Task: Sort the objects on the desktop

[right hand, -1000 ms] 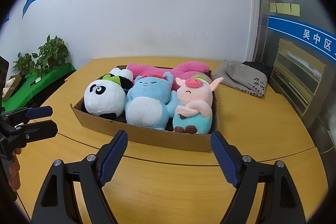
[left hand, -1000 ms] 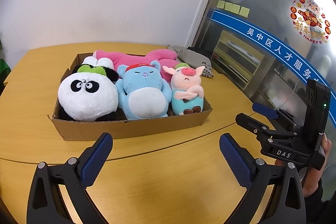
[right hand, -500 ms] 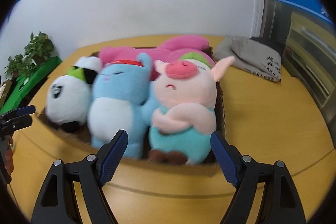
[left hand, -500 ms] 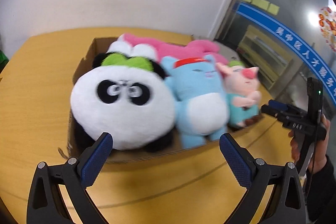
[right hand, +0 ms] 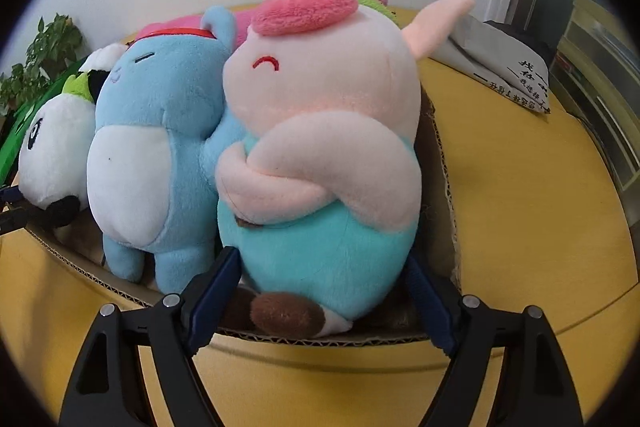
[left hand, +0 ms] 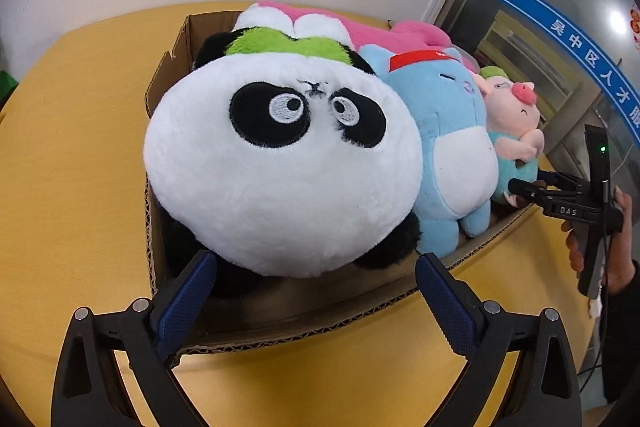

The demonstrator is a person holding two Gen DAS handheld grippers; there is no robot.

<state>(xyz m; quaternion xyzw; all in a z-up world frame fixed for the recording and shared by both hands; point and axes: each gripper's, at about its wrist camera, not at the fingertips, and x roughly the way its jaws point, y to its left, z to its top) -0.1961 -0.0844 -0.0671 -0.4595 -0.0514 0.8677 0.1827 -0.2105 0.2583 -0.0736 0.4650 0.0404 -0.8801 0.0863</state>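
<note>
Tabletop (left hand: pixel 72 131) of yellow wood spreads under everything, and a shallow cardboard box (left hand: pixel 168 71) sits on it holding four plush toys. Behind the front row lies a long pink plush (left hand: pixel 368 33), mostly hidden. Panda plush (left hand: pixel 280 167) fills the box's left end, the blue plush (left hand: pixel 452 147) leans against it, and the pig plush (right hand: pixel 320 147) stands at the right end, pressed to the blue one. A grey folded bag (right hand: pixel 500 67) lies on the table well right of the box. The left gripper (left hand: pixel 314 291) is spread wide just below the panda, its pads apart from the fur. The right gripper (right hand: pixel 324 291) is also spread, its fingers flanking the pig's teal belly; whether they touch it is unclear.
</note>
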